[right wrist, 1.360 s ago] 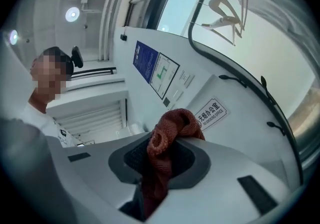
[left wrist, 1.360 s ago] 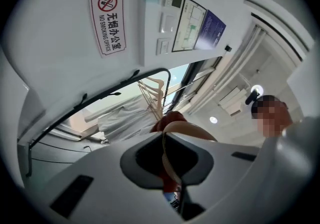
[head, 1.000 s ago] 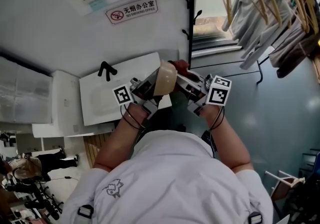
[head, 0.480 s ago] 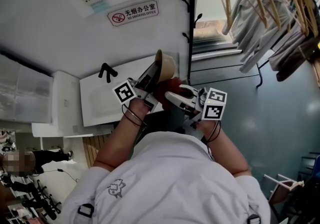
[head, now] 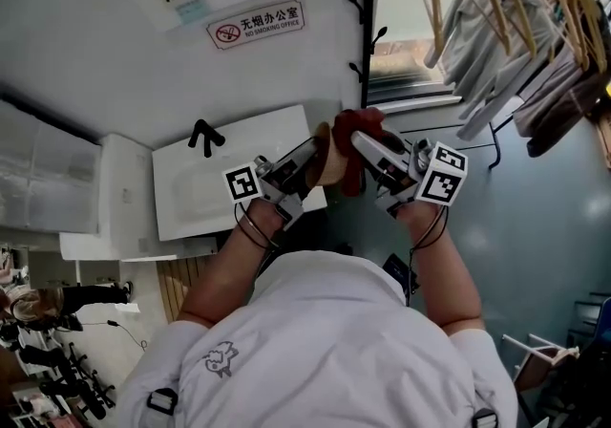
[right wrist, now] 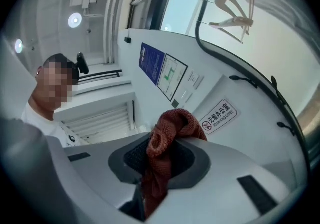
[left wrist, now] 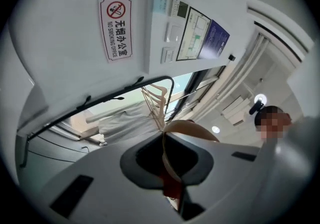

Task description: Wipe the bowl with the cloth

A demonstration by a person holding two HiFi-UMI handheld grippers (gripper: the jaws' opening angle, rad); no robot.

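Over the right end of the white bench [head: 191,197], in the air before the person's chest, the left tool [head: 307,159] is pressed together on the thin rim of the tan bowl [head: 325,151], pinching its wall between the pads. The bowl is tipped on its side. The head view shows it edge-on, its rim running up and down the picture, and in the left gripper view the rim arcs up and to the right from the jaws.

Just to its right, the right tool [head: 368,144] is clamped on the red cloth [head: 348,125], which bunches in a knot above the jaws and hangs down between them. The cloth lies against the bowl's right-hand side; whether that is its inside I cannot tell.

Both tools point up and away from the person, toward the wall with the no-smoking sign [head: 256,17]. A black object [head: 204,135] lies on the bench, and clothes on hangers [head: 496,6] hang at upper right.
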